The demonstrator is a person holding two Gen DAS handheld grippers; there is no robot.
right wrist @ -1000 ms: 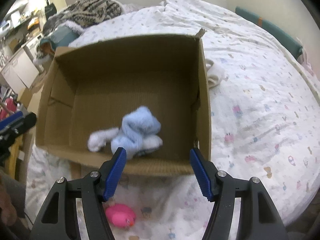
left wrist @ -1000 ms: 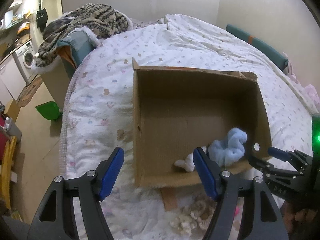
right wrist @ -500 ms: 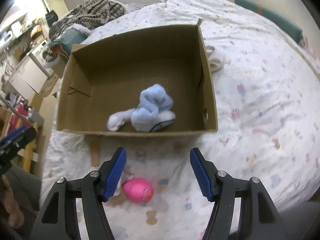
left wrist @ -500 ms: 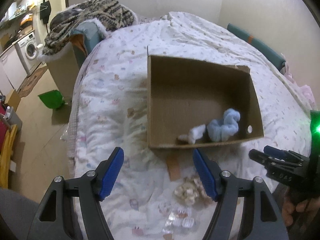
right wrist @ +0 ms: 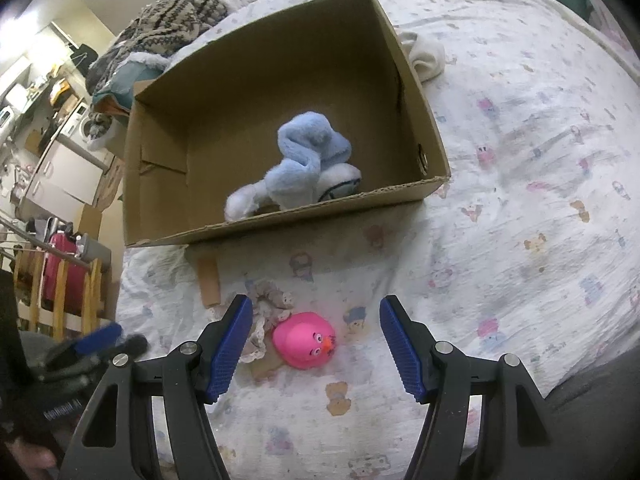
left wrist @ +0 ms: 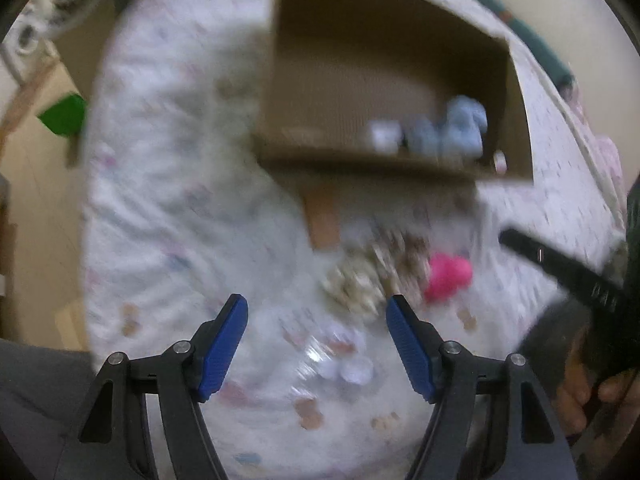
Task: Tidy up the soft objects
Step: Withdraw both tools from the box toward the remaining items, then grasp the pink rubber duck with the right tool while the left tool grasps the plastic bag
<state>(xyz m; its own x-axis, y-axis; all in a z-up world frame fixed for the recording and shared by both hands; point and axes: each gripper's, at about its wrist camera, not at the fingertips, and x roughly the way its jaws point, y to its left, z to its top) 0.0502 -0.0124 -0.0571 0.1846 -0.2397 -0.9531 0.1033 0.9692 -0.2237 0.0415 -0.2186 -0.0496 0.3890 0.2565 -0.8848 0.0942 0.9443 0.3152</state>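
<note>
An open cardboard box [right wrist: 434, 148] sits on the bed with a light blue plush [right wrist: 308, 160] inside; both show blurred in the left wrist view, box [left wrist: 360, 164] and plush [left wrist: 460, 130]. A pink round toy [right wrist: 306, 340] lies on the sheet in front of the box, beside a beige frilly scrunchie [right wrist: 264, 316]; they also show in the left wrist view, toy [left wrist: 448, 276] and scrunchie [left wrist: 372, 276]. My right gripper [right wrist: 316, 344] is open and empty, just above the pink toy. My left gripper [left wrist: 316, 344] is open and empty, above the sheet near some clear plastic [left wrist: 340, 364].
A white cloth [right wrist: 426, 54] lies on the bed beyond the box's right wall. A brown tape strip [right wrist: 209, 282] lies in front of the box. A patterned blanket [right wrist: 172, 20] is heaped at the bed's far left. The bed edge and floor furniture are on the left.
Both grippers have pulled back from the box toward the near bed edge. The pink toy now sits between the right gripper's fingers in view. The left view is motion-blurred.
</note>
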